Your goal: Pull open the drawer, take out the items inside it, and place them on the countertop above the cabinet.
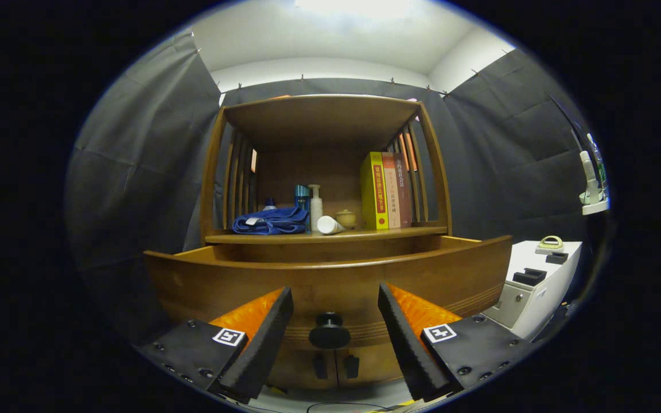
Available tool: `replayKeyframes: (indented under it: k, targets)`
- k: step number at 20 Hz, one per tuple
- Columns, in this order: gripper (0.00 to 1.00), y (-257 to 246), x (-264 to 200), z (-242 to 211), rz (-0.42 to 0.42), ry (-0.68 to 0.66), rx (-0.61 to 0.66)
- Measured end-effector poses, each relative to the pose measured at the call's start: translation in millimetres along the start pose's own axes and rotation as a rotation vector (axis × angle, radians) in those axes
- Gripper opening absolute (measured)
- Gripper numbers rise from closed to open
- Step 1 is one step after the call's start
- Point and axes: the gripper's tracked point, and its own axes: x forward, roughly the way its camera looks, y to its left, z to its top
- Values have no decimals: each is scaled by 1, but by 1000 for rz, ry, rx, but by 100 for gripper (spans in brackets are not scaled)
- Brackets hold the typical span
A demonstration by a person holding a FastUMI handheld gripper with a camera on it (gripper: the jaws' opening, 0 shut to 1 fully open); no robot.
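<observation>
Hand-held gripper (335,321) spread wide; drawer (330,281) knob (329,332) between fingers, facing gripper.

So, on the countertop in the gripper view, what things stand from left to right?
Blue cloth → blue bottle → white pump bottle → small jar → yellow book → brown books. The open gripper brackets the drawer knob, not touching.

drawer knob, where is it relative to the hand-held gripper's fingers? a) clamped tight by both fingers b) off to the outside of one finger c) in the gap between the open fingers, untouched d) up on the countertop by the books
c: the drawer knob sits in the gap between the spread fingers of the hand-held gripper, with space on either side and neither finger touching it.
</observation>
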Motion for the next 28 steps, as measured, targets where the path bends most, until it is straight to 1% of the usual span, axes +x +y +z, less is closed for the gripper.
replayKeyframes:
  k: [3,10,16,20,23,25,28]
  targets:
    - [97,3,1,-11,26,31,21]
    - [97,-5,16,-37,21,105,83]
    - [98,-7,19,-34,43,129,106]
    - [96,-10,40,-28,49,161,184]
    - [96,-12,56,-20,48,140,147]
    - [97,-11,66,-21,47,149,115]
    - [98,-11,82,-21,50,157,108]
